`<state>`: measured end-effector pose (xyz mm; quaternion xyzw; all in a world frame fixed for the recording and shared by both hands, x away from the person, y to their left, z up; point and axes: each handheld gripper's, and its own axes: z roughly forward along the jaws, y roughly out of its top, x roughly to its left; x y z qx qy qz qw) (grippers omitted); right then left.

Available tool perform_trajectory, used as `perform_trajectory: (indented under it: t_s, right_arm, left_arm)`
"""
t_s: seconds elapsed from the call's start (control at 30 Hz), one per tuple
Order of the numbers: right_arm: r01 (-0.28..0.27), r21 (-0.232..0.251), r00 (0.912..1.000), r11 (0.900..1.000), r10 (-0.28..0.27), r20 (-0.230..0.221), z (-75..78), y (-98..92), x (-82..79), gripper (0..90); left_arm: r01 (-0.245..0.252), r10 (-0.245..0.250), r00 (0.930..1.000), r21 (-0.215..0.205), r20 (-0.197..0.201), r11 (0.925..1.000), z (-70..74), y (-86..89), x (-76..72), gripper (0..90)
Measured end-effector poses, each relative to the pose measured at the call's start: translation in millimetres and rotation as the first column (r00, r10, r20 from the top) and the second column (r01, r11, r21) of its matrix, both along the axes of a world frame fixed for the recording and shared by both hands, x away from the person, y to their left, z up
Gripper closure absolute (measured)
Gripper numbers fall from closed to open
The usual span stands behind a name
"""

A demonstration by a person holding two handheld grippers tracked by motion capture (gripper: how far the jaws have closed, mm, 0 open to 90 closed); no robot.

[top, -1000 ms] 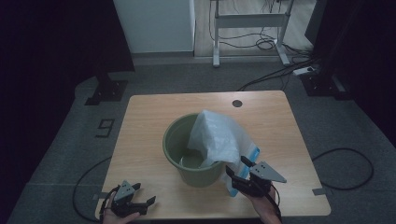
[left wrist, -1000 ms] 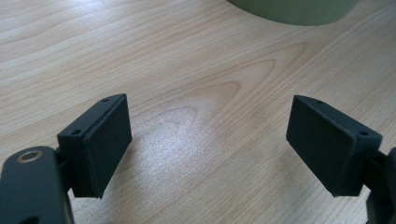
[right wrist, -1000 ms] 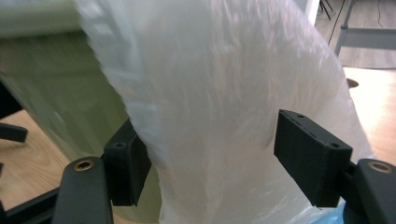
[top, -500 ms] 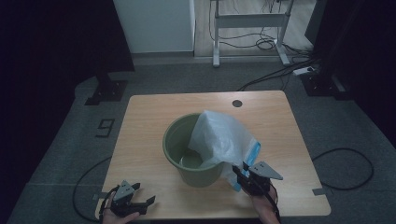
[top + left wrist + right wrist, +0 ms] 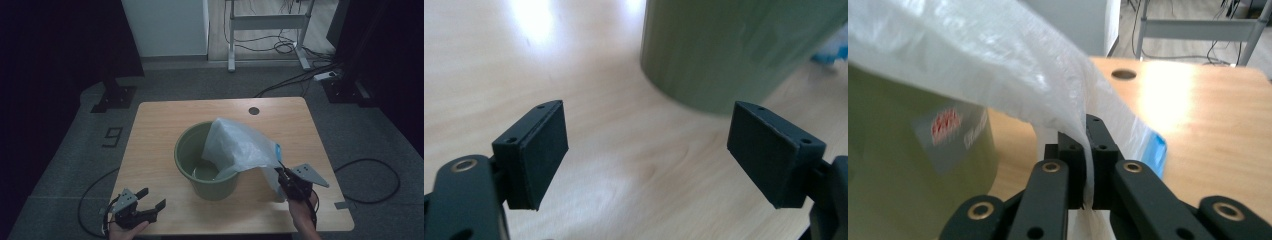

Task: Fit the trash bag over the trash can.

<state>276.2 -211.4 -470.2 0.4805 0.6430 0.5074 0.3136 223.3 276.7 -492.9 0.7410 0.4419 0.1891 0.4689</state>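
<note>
**A:** Bag (image 5: 998,65) first, then: what has your right gripper (image 5: 1088,150) got hold of?

**B:** My right gripper's jaws have just been closing, and now they're pressed together on a fold of the thin white plastic. In the right gripper view the film runs straight between the two black pads. In the high view that gripper (image 5: 285,176) sits just off the near right side of the bucket (image 5: 192,155).

**A:** And the bag itself, against that bucket?

**B:** It's draped over the bucket's right rim, part of it dipping inside, the rest pulled out and down toward my right gripper. A blue edge (image 5: 1158,150) shows on the bag, on the side away from the bucket.

**A:** Your left gripper (image 5: 646,150)?

**B:** Jaws spread wide, nothing between them, only bare table (image 5: 499,65) below. It's well apart from the bucket's near left side, out by the table's front edge. In the left gripper view the green bucket wall (image 5: 734,45) stands just ahead.
</note>
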Motion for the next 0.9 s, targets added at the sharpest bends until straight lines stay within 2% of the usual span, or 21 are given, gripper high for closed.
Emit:
perform_trajectory:
  t_s: [0.03, 0.07, 0.1, 0.17, 0.23, 0.27, 0.3, 0.37, 0.43, 0.5, 0.6, 0.73, 0.9]
  right_arm:
    - [-0.005, 0.019, 0.9998, 1.000, 0.004, 0.019, 10.1, -3.0, 1.0, 88.1]
    - [-0.005, 0.019, 0.9998, 1.000, 0.004, 0.019, 10.1, -3.0, 1.0, 88.1]
    - [-0.014, 0.035, 0.9991, 0.999, 0.013, 0.041, 21.3, -4.9, 0.8, 88.2]
    - [-0.018, 0.040, 0.9984, 0.999, 0.015, 0.054, 26.9, -5.2, 0.2, 88.2]
    - [-0.037, 0.049, 0.9956, 0.998, 0.033, 0.088, 43.0, -5.4, -2.0, 88.3]
    - [-0.037, 0.049, 0.9956, 0.998, 0.033, 0.088, 43.0, -5.4, -2.0, 88.3]
    - [-0.050, 0.045, 0.9933, 0.998, 0.045, 0.106, 53.0, -3.8, -3.2, 88.3]
    - [-0.057, 0.041, 0.9922, 0.998, 0.052, 0.114, 57.6, -2.3, -3.5, 88.3]
    - [-0.079, 0.034, 0.9890, 0.996, 0.074, 0.128, 70.4, 4.3, -3.6, 88.3]
    - [-0.088, 0.032, 0.9878, 0.996, 0.083, 0.132, 74.3, 7.2, -3.5, 88.3]
    - [-0.110, 0.013, 0.9835, 0.994, 0.107, 0.146, 84.3, 18.1, -3.1, 88.2]
    - [-0.143, -0.006, 0.9774, 0.990, 0.142, 0.157, 94.6, 33.3, -3.0, 88.2]
    - [-0.179, -0.029, 0.9687, 0.983, 0.181, 0.169, 102.1, 48.6, -7.2, 88.1]
  left_arm:
    - [-0.004, 0.004, 0.9999, 0.003, 0.015, 1.0000, 6.4, -2.6, -1.0, 16.6]
    - [-0.011, 0.011, 0.9994, 0.000, 0.032, 0.9999, 12.9, -4.9, -2.4, 16.6]
    - [-0.018, 0.018, 0.9986, -0.007, 0.051, 0.9998, 19.4, -6.8, -3.8, 16.6]
    - [-0.029, 0.031, 0.9955, -0.030, 0.090, 0.9991, 32.0, -9.7, -7.1, 16.6]
    - [-0.044, 0.050, 0.9904, -0.049, 0.129, 0.9978, 43.8, -13.0, -9.9, 16.6]
    - [-0.051, 0.058, 0.9877, -0.055, 0.145, 0.9972, 49.6, -15.1, -10.6, 16.6]
    - [-0.059, 0.068, 0.9848, -0.059, 0.160, 0.9965, 55.3, -17.6, -11.0, 16.6]
    - [-0.068, 0.078, 0.9800, -0.063, 0.183, 0.9957, 66.7, -23.5, -10.3, 16.6]
    - [-0.069, 0.080, 0.9774, -0.062, 0.196, 0.9957, 77.3, -30.9, -8.5, 16.5]
    - [-0.052, 0.065, 0.9764, -0.068, 0.206, 0.9964, 86.5, -39.7, -6.9, 16.5]
    - [-0.028, 0.038, 0.9742, -0.048, 0.223, 0.9984, 96.4, -53.9, -4.4, 16.2]
    - [-0.009, 0.021, 0.9730, -0.053, 0.230, 0.9986, 104.8, -67.4, -1.8, 15.9]
    - [-0.024, 0.032, 0.9724, -0.036, 0.231, 0.9990, 111.3, -78.2, -2.3, 15.6]
